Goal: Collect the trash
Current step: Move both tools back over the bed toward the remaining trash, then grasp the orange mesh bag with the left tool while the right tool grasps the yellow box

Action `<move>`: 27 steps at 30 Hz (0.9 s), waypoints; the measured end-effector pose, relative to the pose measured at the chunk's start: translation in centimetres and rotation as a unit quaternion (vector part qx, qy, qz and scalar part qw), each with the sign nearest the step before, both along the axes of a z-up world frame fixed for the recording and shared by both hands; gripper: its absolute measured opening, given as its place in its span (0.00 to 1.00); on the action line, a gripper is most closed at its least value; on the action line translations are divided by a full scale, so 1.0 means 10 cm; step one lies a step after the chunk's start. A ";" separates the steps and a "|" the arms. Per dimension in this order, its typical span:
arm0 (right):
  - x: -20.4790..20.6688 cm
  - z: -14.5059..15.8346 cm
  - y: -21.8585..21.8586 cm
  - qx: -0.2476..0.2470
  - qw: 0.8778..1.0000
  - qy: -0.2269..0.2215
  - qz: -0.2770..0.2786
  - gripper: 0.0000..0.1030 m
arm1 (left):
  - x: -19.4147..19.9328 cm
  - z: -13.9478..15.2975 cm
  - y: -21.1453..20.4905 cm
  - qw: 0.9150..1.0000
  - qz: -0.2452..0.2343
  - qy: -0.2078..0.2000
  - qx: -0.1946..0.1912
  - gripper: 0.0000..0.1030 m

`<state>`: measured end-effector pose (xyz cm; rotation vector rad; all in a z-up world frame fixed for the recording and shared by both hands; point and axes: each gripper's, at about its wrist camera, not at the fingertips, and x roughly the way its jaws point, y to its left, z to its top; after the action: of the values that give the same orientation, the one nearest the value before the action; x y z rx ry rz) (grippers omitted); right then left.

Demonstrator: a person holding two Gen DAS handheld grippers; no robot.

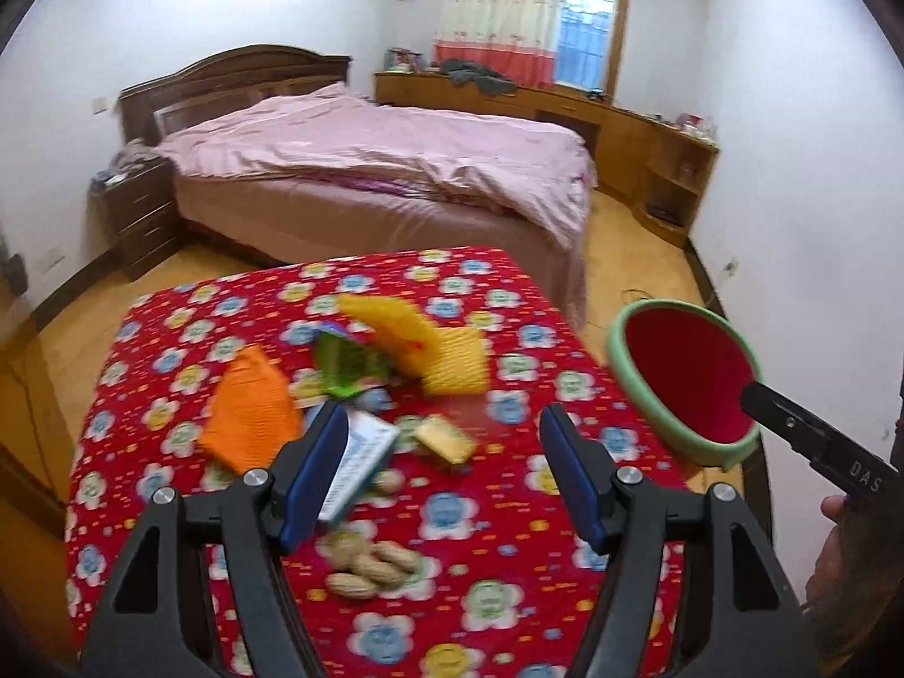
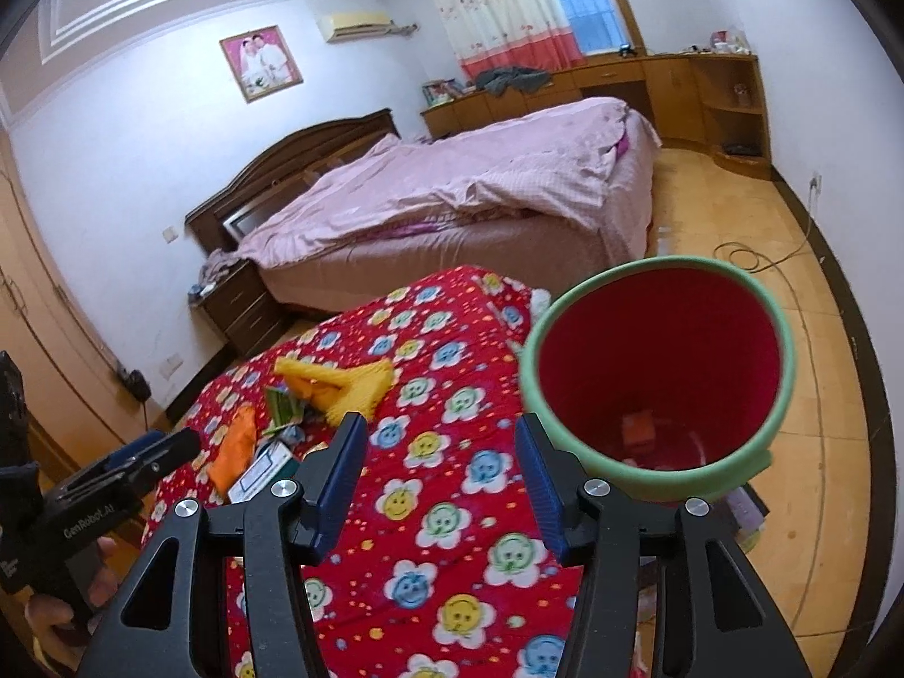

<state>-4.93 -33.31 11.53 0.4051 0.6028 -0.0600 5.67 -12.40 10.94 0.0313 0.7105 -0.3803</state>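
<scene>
Trash lies on a table under a red flowered cloth (image 1: 508, 508): an orange wrapper (image 1: 251, 412), a green wrapper (image 1: 344, 364), a yellow bag (image 1: 429, 344), a white-and-blue box (image 1: 361, 452), a small yellow packet (image 1: 446, 438) and several peanuts (image 1: 367, 565). My left gripper (image 1: 440, 418) hovers open over them, with the box beside its left finger. A red bin with a green rim (image 2: 655, 373) stands off the table's right edge, with an orange scrap (image 2: 638, 426) at its bottom. My right gripper (image 2: 440, 424) is open and empty, just left of the bin.
A bed with a pink cover (image 1: 367, 169) stands beyond the table. A wooden nightstand (image 1: 141, 214) is at its left and a long wooden desk (image 1: 621, 118) runs along the window wall. A cable (image 2: 751, 254) lies on the wooden floor at the right.
</scene>
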 end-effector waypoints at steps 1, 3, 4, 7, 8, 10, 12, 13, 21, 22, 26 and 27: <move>0.05 -0.03 0.05 -0.001 1.000 0.004 0.007 0.54 | 0.04 -0.02 0.08 1.000 0.010 0.002 0.001 0.68; 0.14 -0.07 0.12 -0.002 1.000 0.010 0.017 0.54 | 0.11 -0.06 0.19 1.000 0.025 0.005 0.005 0.68; 0.16 -0.08 0.15 -0.003 1.000 0.012 0.021 0.54 | 0.15 -0.08 0.25 0.999 0.034 0.009 0.008 0.68; 0.30 -0.14 0.23 -0.002 0.999 0.022 0.033 0.54 | 0.29 -0.19 0.43 0.998 0.061 0.027 0.012 0.68; 0.35 -0.16 0.26 0.000 0.999 0.025 0.037 0.54 | 0.33 -0.22 0.48 0.997 0.068 0.032 0.012 0.68; 0.43 -0.21 0.31 0.001 0.999 0.031 0.042 0.54 | 0.43 -0.32 0.59 0.996 0.082 0.042 0.012 0.68; 0.51 -0.26 0.35 -0.002 0.998 0.037 0.047 0.54 | 0.54 -0.43 0.68 0.994 0.098 0.054 0.014 0.68; 0.56 -0.29 0.38 -0.004 0.998 0.042 0.048 0.54 | 0.59 -0.48 0.71 0.993 0.103 0.060 0.015 0.68; 0.87 -0.56 0.51 -0.006 0.995 0.079 0.063 0.54 | 0.99 -0.90 0.79 0.986 0.119 0.113 0.032 0.68; 0.90 -0.57 0.52 -0.006 0.995 0.081 0.064 0.54 | 1.04 -0.94 0.79 0.985 0.120 0.119 0.033 0.68; 1.02 -0.65 0.59 -0.009 0.993 0.089 0.076 0.54 | 1.17 -1.07 0.76 0.983 0.121 0.131 0.038 0.68; 1.05 -0.66 0.61 -0.011 0.993 0.091 0.080 0.54 | 1.19 -1.10 0.76 0.983 0.122 0.133 0.043 0.68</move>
<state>5.62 -27.24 4.88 0.3319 0.8121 0.0499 17.61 -4.83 -0.04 -0.0244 0.9827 -0.1184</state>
